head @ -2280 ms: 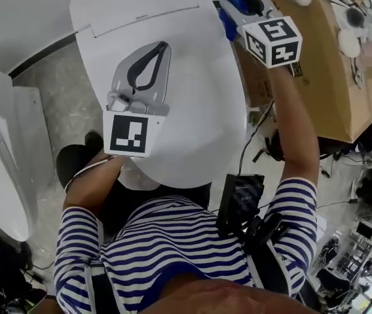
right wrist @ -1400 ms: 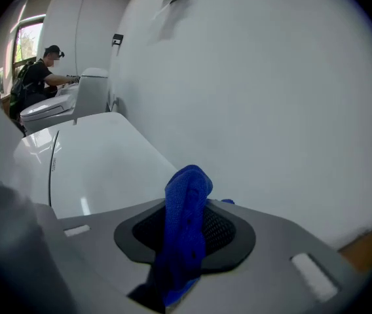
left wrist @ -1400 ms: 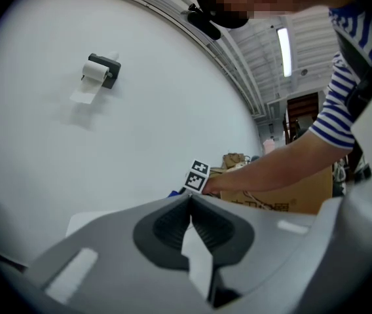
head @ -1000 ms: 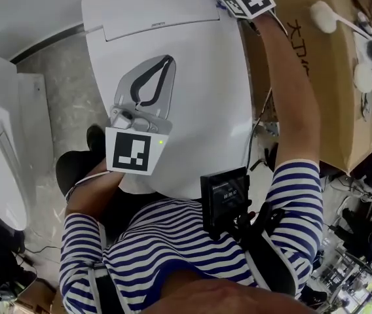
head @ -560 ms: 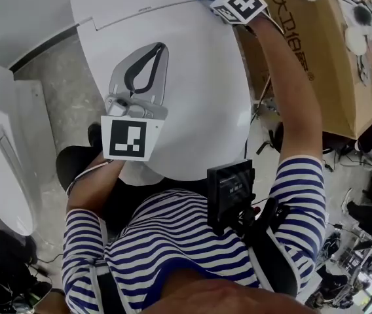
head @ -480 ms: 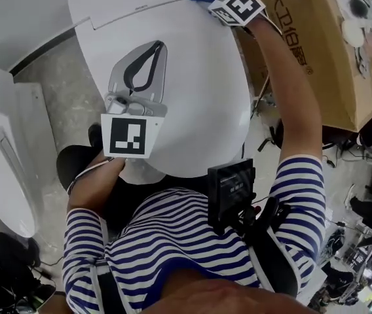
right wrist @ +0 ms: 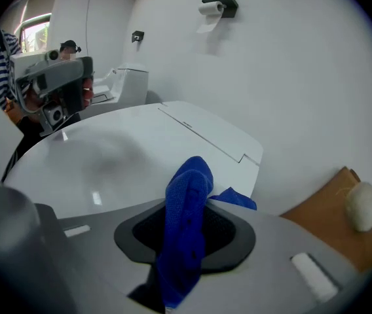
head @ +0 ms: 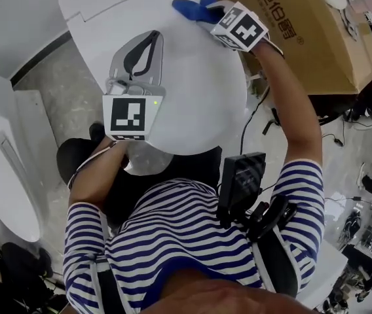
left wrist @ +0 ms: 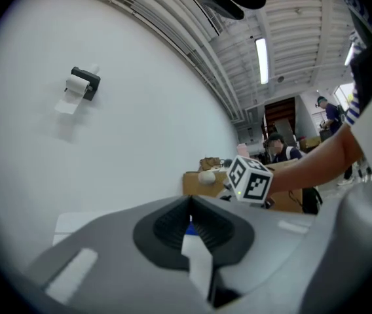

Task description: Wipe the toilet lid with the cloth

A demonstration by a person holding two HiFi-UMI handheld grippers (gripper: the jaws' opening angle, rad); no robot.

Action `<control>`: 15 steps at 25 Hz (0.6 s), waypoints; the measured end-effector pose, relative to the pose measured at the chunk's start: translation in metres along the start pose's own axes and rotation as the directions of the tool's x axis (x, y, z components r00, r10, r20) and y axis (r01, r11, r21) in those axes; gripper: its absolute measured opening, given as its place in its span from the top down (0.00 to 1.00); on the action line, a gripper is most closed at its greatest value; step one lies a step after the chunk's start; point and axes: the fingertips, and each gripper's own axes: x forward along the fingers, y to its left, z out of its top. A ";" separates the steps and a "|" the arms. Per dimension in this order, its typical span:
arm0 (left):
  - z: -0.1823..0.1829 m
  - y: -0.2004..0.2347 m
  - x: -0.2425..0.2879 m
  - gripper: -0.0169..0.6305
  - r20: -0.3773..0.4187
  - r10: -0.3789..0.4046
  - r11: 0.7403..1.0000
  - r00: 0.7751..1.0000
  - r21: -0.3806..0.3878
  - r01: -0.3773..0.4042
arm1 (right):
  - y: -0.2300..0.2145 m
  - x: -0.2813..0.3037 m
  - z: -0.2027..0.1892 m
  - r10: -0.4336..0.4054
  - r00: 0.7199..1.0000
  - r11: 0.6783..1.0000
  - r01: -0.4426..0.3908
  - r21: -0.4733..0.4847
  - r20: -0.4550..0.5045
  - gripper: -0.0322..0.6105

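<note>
Two hand-held grippers are over the closed white toilet lid (head: 196,90). The right hand-held gripper (head: 213,10) is clamped on the blue cloth (head: 187,8) at the lid's far right edge, just beside a cardboard box (head: 304,31). The left hand-held gripper (head: 152,39) is over the lid's left part, its jaws together with nothing between them. A second white toilet (head: 2,169) stands to the left on grey floor (head: 61,90). A toilet-paper holder (right wrist: 215,5) hangs on the white wall.
</note>
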 end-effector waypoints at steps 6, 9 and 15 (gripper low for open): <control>0.006 -0.024 -0.011 0.97 0.018 -0.036 0.999 0.999 0.010 0.036 | 0.058 -0.039 -0.029 0.005 1.000 1.000 -0.005 0.005 -0.003 0.77; 0.006 -0.034 -0.017 0.97 0.022 -0.052 0.999 0.998 0.015 0.052 | 0.090 -0.059 -0.047 0.011 1.000 1.000 -0.011 0.009 -0.001 0.77; 0.010 -0.045 -0.024 0.97 0.028 -0.070 0.997 0.997 0.024 0.070 | 0.145 -0.097 -0.075 0.050 0.999 0.999 -0.050 0.016 0.019 0.77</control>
